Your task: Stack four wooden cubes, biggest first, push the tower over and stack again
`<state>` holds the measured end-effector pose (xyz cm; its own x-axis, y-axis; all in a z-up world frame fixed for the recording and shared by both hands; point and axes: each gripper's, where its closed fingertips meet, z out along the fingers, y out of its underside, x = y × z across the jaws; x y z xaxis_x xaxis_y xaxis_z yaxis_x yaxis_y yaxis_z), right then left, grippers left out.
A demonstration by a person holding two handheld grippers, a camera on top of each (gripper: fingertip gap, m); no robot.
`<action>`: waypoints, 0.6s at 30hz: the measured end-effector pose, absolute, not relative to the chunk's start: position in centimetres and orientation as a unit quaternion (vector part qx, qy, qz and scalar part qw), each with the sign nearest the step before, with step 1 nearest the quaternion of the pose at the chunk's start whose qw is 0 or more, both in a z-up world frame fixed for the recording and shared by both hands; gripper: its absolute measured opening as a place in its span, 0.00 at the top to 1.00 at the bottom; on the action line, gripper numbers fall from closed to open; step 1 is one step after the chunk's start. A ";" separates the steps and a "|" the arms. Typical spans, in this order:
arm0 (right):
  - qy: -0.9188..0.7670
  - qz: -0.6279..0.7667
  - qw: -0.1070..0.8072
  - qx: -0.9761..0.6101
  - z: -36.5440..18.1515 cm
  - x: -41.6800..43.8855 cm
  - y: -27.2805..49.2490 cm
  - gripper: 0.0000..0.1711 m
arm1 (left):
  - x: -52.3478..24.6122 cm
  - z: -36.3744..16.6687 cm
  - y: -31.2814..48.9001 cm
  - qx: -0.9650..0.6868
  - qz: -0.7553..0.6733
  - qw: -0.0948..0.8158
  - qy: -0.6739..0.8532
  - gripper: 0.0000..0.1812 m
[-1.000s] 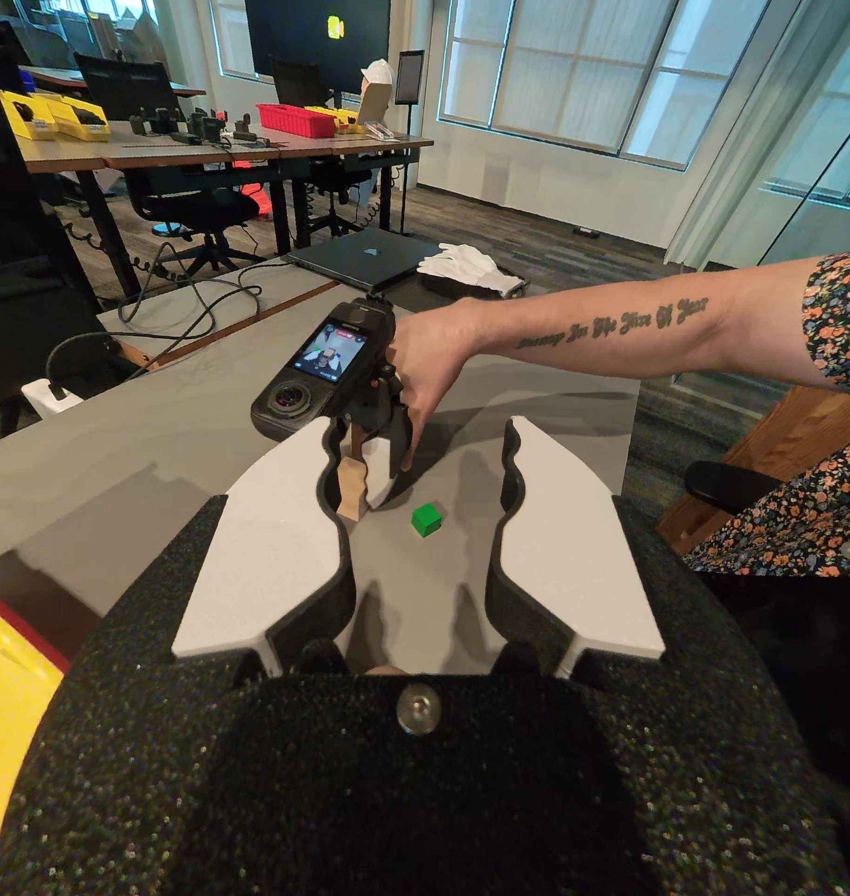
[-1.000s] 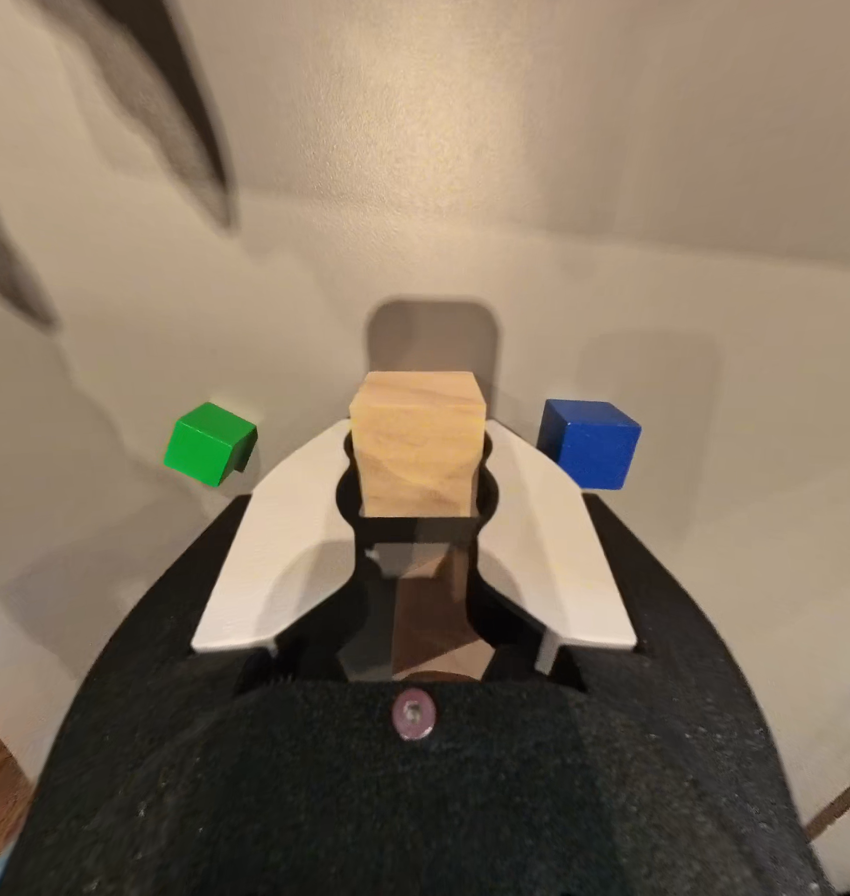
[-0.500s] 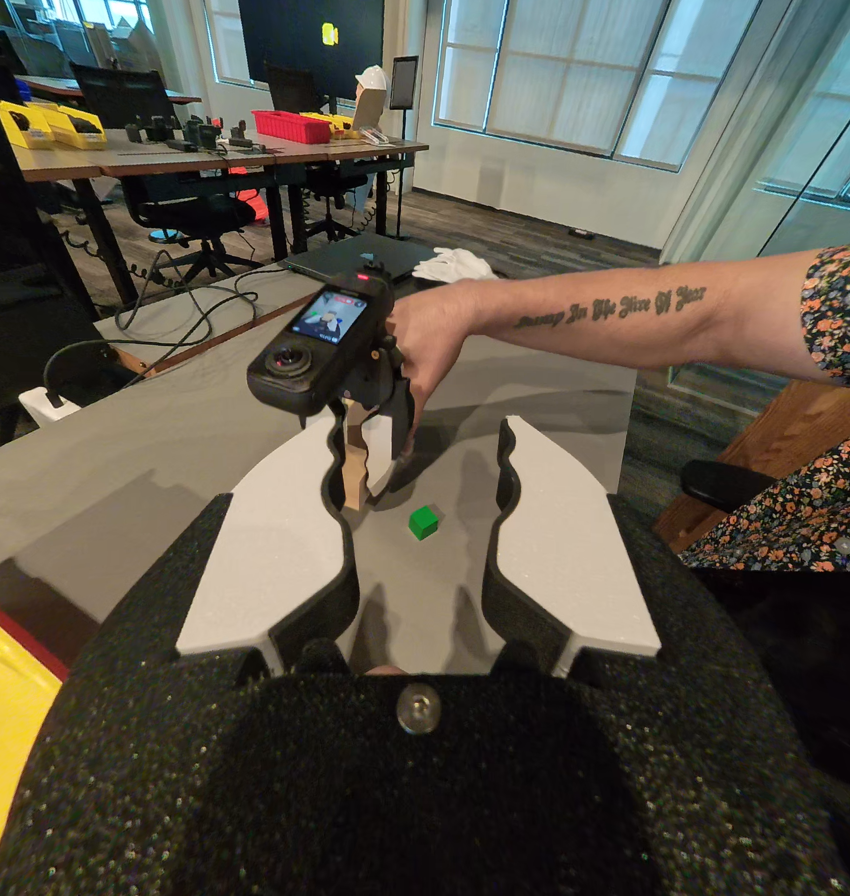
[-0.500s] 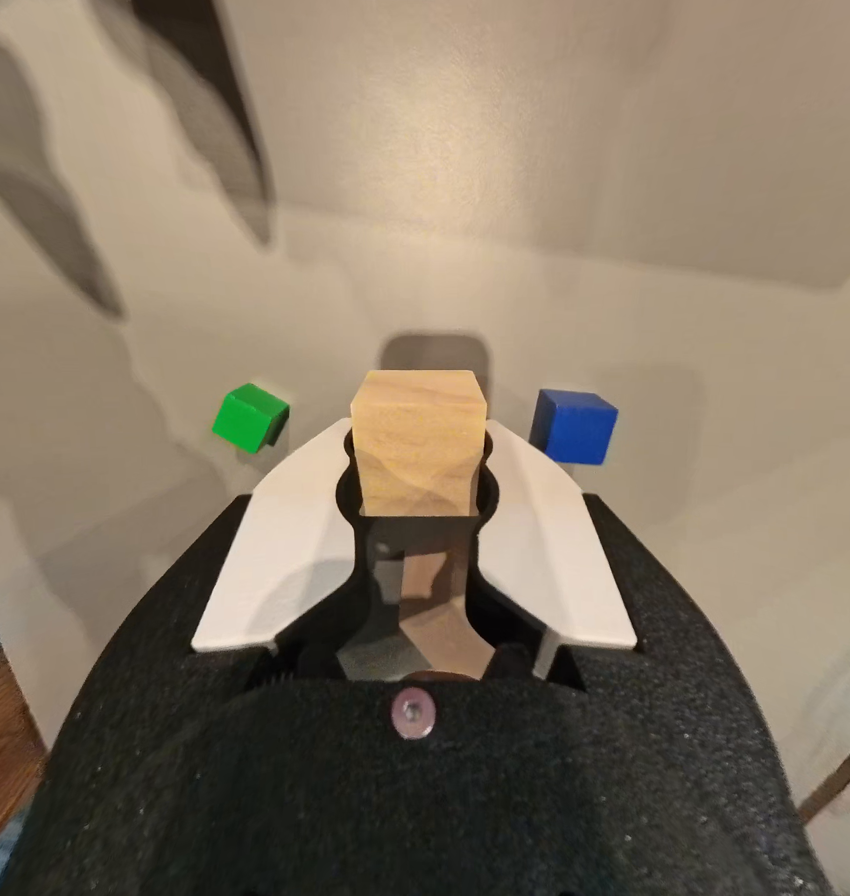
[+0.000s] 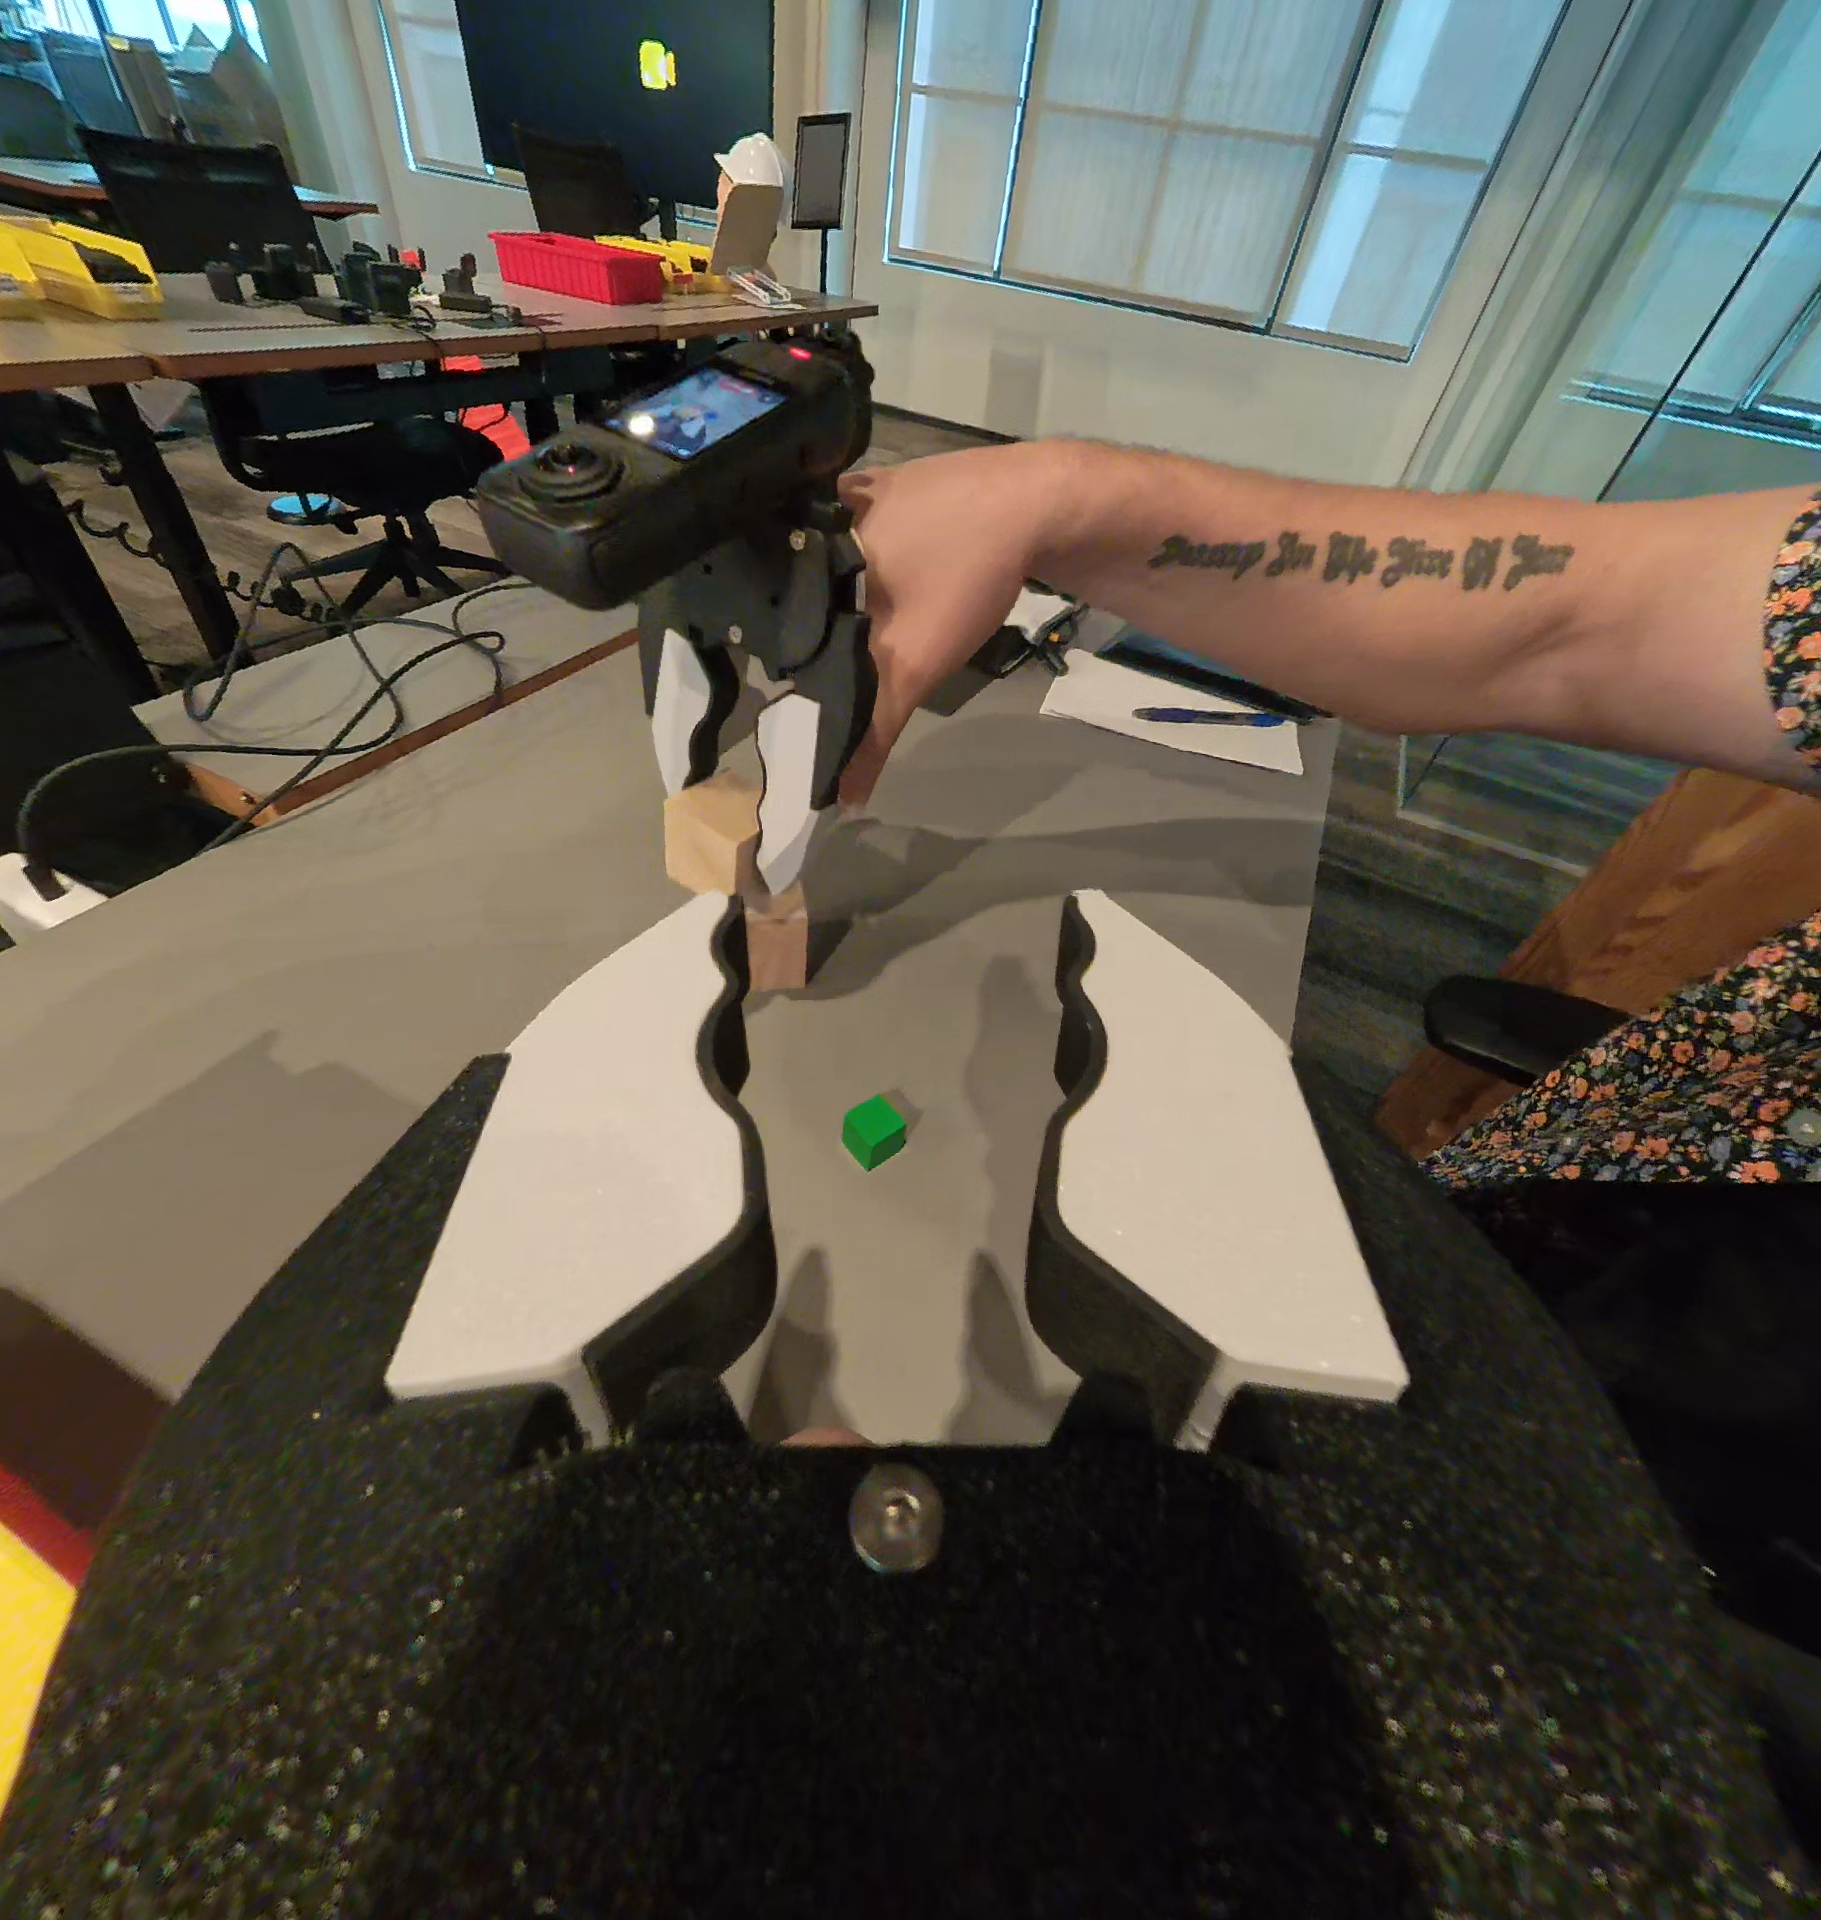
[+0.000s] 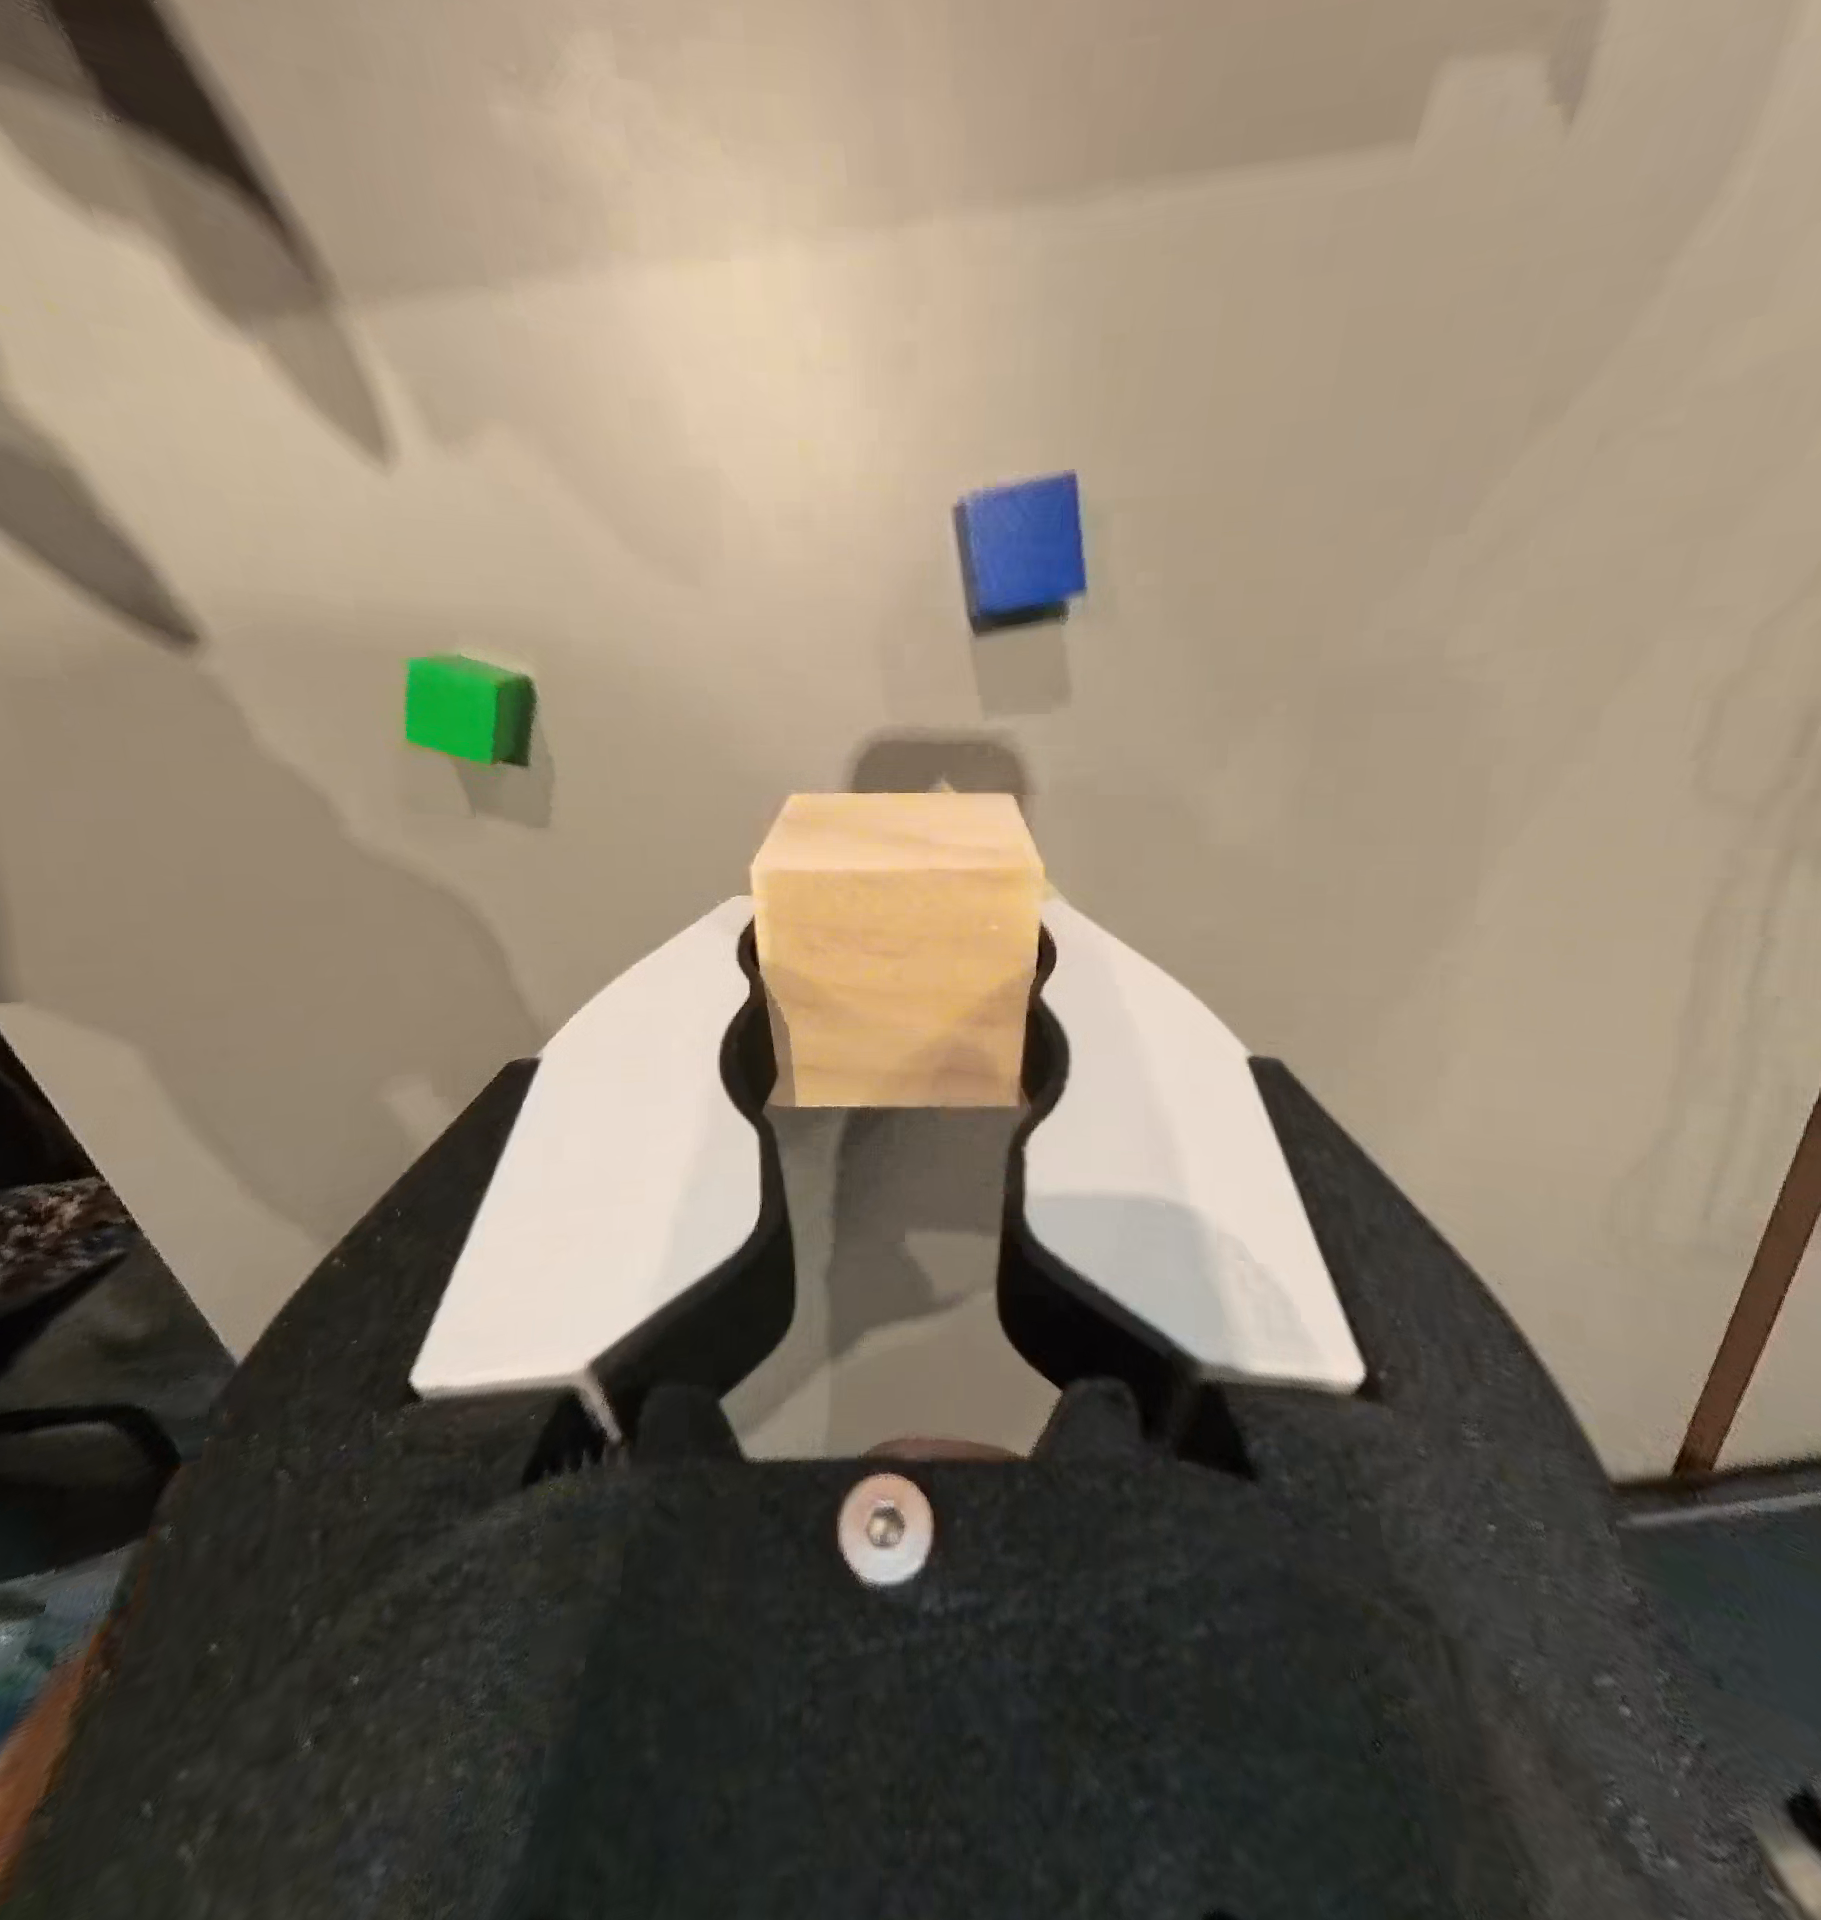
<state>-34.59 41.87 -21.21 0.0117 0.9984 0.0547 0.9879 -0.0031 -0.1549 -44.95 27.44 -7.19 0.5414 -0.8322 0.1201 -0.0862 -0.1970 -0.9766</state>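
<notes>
Wooden cube, stiff, light and probably easy to grip by flat sides, sits pinched in the right gripper above the bench; left gripper spread, empty.

Green cube, blue cube, pale wood block, white-fingered black gripper, grey table, floral sleeve.

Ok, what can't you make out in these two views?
Left view: whether the held block touches the lower block; a finger of the right gripper covers the joint.
Right view: lower block almost wholly behind the held block.
Left view: blue cube nowhere in sight.
</notes>
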 end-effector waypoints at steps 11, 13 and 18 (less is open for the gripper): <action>-0.610 0.032 0.067 -0.789 -21.5 -31.1 42.9 0.74 | -44.1 -7.1 27.2 -0.682 -0.353 0.541 0.343 0.70; -0.615 0.034 0.066 -0.785 -21.6 -31.2 42.8 0.74 | -44.0 -7.1 27.2 -0.681 -0.352 0.542 0.344 0.70; -0.621 0.036 0.060 -0.781 -22.3 -31.5 43.0 0.74 | -43.9 -7.1 27.2 -0.681 -0.350 0.543 0.345 0.70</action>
<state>-31.54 42.98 -22.34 0.2269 0.9737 0.0177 0.9650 -0.2224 -0.1390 -43.93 27.20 -7.11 0.5171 -0.8498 0.1026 -0.0890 -0.1726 -0.9810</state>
